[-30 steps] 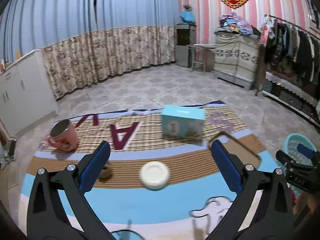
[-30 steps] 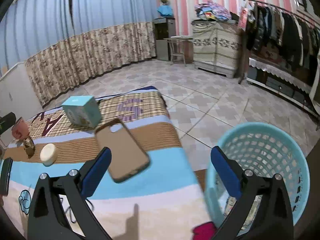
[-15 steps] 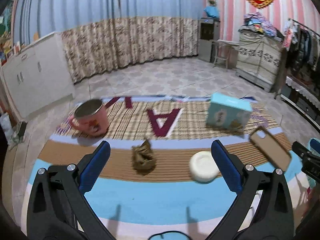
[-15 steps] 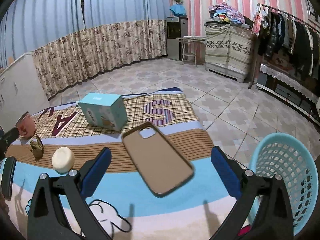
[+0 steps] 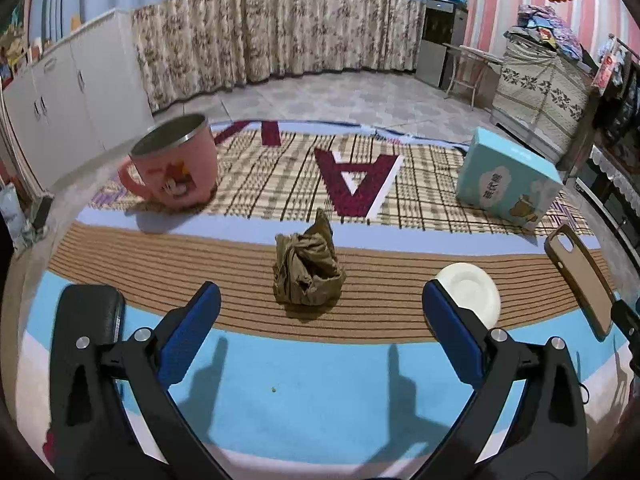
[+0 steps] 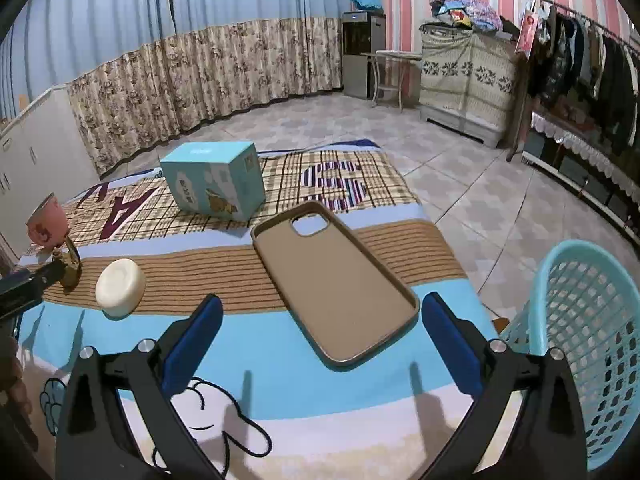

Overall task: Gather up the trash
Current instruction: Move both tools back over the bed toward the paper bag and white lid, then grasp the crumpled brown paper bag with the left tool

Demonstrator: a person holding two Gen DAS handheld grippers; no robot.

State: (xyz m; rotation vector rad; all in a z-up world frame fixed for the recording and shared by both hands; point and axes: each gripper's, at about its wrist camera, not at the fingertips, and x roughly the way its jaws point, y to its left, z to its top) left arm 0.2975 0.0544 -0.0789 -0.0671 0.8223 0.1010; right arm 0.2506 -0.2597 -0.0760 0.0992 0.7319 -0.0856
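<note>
A crumpled brown paper wad lies on the striped mat, straight ahead of my left gripper, which is open and a short way behind it. The same wad shows at the far left of the right wrist view. My right gripper is open with the near end of a tan phone case lying between its blue fingers. A light blue mesh basket stands on the floor off the mat's right edge.
On the mat sit a pink mug, a teal box, a white round disc and the phone case. A black flat object lies at the left. Tiled floor, cabinets and curtains lie beyond.
The left gripper has swung left and come closer, so the paper wad now sits centred between its fingers. The right gripper has turned left from the basket toward the phone case.
</note>
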